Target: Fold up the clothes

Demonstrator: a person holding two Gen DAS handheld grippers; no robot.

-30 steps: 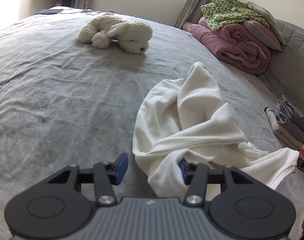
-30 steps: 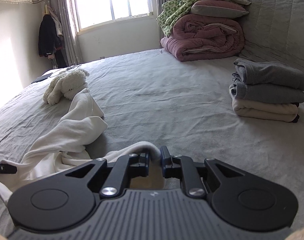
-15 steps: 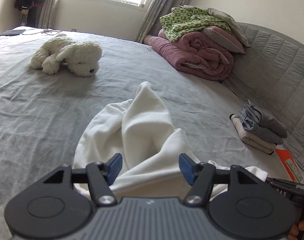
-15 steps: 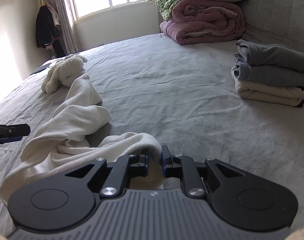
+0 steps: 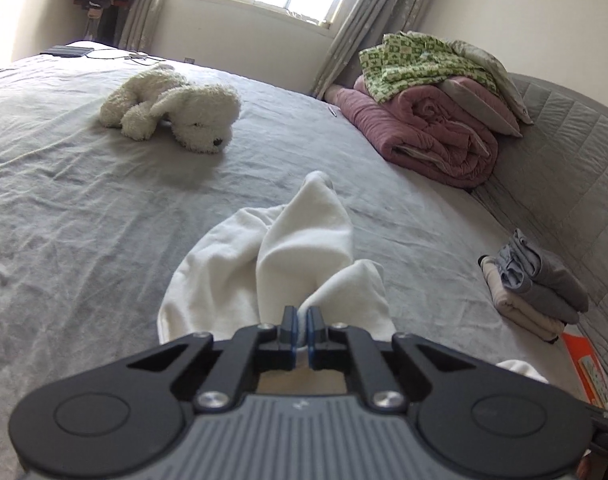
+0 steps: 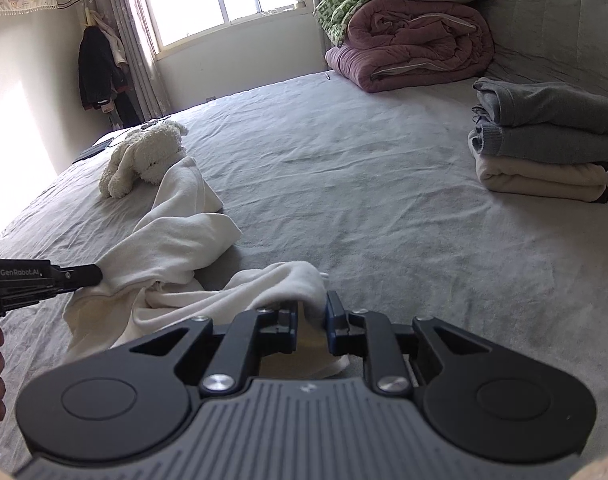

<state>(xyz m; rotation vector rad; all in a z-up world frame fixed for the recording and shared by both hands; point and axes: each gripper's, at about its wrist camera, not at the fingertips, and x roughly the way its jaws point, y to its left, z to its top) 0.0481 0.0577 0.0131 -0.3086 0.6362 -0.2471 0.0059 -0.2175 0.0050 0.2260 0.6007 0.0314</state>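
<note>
Bed (image 6: 344,168): wide bare grey sheet mid-span. Plush dog (image 6: 144,160) far left; quilt roll (image 6: 412,52) and folded stack (image 6: 544,140) along right edge by headboard. White garment (image 6: 176,240) crumpled near front-left. Left claw (image 5: 302,322) closed on a bunched fold. Right claw (image 6: 310,316) pinching another edge w/ narrow gap, cloth between pads.

Black linkage fingers (image 5: 240,356) with blue pads (image 5: 290,332), silver screws (image 5: 213,400), ribbed grey body (image 5: 300,436); "GenRobot.AI" lettering (image 6: 19,272) on left gripper (image 6: 86,274).
</note>
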